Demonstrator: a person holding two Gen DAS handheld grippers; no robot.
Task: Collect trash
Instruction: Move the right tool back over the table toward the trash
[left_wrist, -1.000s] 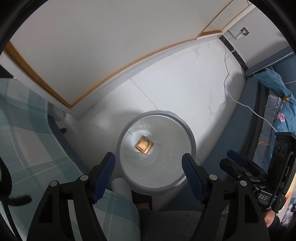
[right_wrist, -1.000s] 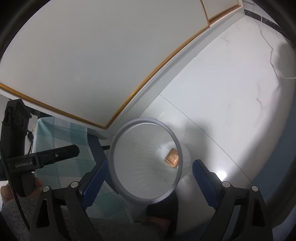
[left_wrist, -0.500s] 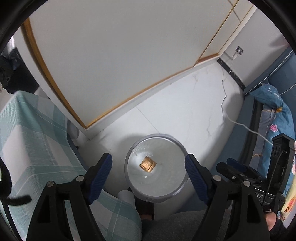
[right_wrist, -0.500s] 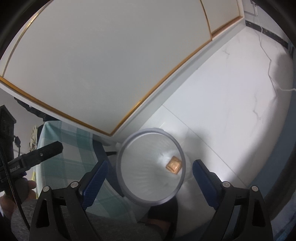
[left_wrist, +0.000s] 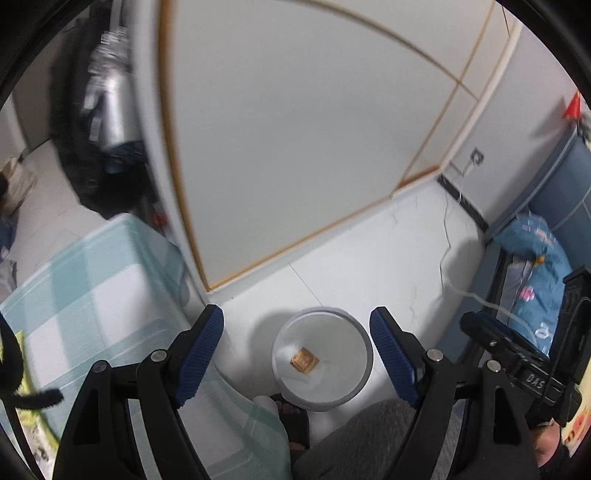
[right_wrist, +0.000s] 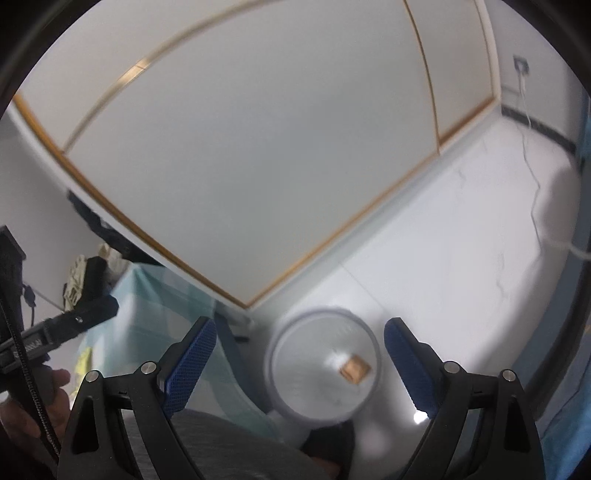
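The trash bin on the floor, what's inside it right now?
Inside the trash bin lies one small golden-brown square wrapper, flat on the pale liner near the bottom. Nothing else shows in there. The bin's near wall hides part of the bottom, so that strip can't be checked.

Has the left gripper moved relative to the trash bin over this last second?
Yes. The left gripper has pulled up and away: the trash bin looks smaller between its open fingers, with more wall visible.

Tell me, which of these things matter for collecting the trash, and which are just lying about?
Part of the job:
- white trash bin
- golden wrapper lying inside it
- left gripper and right gripper, both open and empty

Just lying about:
- checked cloth
- white cable
- blue floral bedding
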